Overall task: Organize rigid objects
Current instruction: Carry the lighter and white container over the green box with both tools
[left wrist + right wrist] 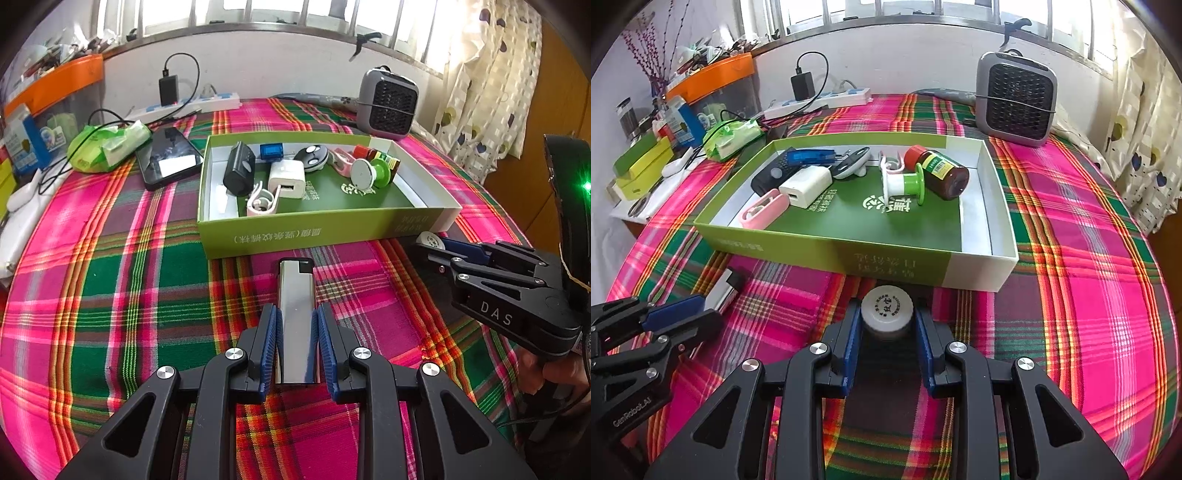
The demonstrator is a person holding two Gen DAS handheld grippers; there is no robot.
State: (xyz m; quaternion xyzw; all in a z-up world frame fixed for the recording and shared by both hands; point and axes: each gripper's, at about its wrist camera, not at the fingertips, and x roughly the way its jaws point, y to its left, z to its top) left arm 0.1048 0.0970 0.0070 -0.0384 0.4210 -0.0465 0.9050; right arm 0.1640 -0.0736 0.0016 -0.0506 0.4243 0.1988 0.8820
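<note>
My left hand-held gripper (297, 325) sits low and level, blue pads (271, 332) pressed on both sides of a silver lighter (295, 314). My right hand-held gripper (886, 325) points the same way, just beside it, pads (851, 347) clamped on a white-capped bottle (886, 308).

One green box (827, 251), two pink clips (764, 208), one white charger (805, 186), perhaps two brown bottles (942, 171), one lighter (296, 314).

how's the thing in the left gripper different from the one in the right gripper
The left gripper is shut on a lighter, flat-sided, shiny metal with a black top. The right gripper is shut on a small bottle, round with a white printed cap. Both sit just outside the green box.
</note>
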